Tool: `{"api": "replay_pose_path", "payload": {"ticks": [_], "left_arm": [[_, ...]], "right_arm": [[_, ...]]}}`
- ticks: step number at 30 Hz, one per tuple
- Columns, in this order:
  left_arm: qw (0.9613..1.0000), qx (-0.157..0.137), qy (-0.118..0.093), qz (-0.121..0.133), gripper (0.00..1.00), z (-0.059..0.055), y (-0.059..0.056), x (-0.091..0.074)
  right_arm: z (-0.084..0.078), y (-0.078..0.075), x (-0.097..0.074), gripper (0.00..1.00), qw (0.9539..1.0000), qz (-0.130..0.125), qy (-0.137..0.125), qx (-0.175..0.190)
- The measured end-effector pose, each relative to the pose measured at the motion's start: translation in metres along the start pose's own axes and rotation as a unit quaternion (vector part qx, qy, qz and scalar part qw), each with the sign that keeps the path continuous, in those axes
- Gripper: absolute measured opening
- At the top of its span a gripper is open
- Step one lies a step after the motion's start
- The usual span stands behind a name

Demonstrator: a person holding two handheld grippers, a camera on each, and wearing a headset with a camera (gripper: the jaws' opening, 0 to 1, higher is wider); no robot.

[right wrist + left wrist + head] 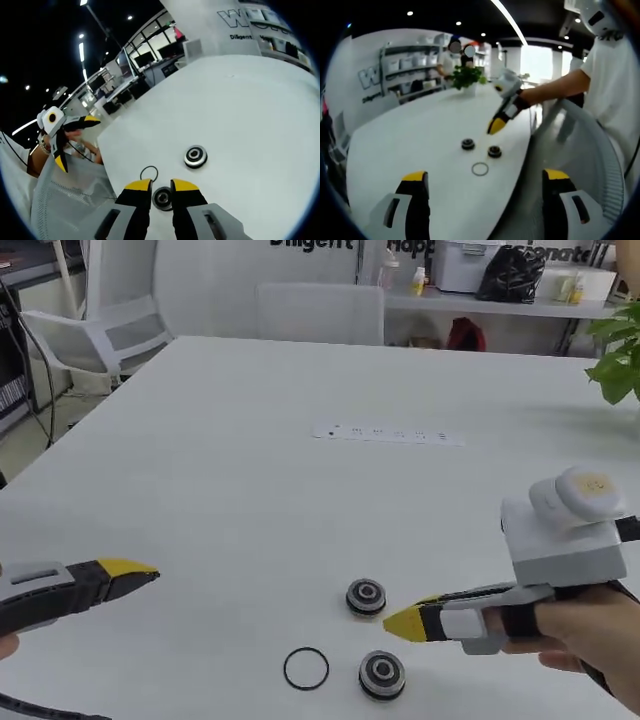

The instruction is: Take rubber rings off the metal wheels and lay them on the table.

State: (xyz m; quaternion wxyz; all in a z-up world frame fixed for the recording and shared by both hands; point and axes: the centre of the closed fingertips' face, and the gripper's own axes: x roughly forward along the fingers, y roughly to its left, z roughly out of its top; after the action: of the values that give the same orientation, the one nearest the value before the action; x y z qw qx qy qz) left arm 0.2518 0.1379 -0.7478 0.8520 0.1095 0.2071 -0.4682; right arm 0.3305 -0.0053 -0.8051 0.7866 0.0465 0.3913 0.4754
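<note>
Two small metal wheels with dark rubber rims stand on the white table (250, 460), one farther (365, 597) and one nearer (381, 673). A loose black rubber ring (306, 668) lies flat to the left of the nearer wheel. My right gripper (405, 625) hovers between the wheels with its jaws nearly together and nothing held. In the right gripper view a wheel (162, 197) shows through the narrow gap, with the ring (148, 173) and the other wheel (195, 156) beyond. My left gripper (135, 572) hangs wide open at the left, away from the wheels (467, 144) (494, 151) and ring (480, 169).
A white power strip (388, 434) lies flat mid-table. A green plant (618, 355) stands at the right edge. Chairs (110, 335) stand at the far left and behind the table. A person's hand (590, 635) holds the right gripper.
</note>
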Motion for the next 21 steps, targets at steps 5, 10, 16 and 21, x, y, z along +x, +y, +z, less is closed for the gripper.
{"api": "replay_pose_path", "payload": {"ticks": [5,10,16,21], "left_arm": [[0.9999,0.012,-0.002,-0.011,0.95,0.009,0.002,0.007],[0.9993,0.029,-0.006,-0.022,0.94,0.021,0.004,0.016],[0.9983,0.045,-0.023,-0.028,0.89,0.046,0.015,0.031],[0.9966,0.063,-0.042,-0.035,0.84,0.067,0.018,0.045]], "right_arm": [[-0.002,-0.011,-0.009,0.13,0.9997,-0.015,-0.013,0.013],[-0.008,-0.018,-0.012,0.13,0.9995,-0.019,-0.018,0.020],[-0.017,-0.025,-0.012,0.14,0.9994,-0.022,-0.011,0.026],[-0.027,-0.023,-0.009,0.16,0.9993,-0.029,0.011,-0.020]]}}
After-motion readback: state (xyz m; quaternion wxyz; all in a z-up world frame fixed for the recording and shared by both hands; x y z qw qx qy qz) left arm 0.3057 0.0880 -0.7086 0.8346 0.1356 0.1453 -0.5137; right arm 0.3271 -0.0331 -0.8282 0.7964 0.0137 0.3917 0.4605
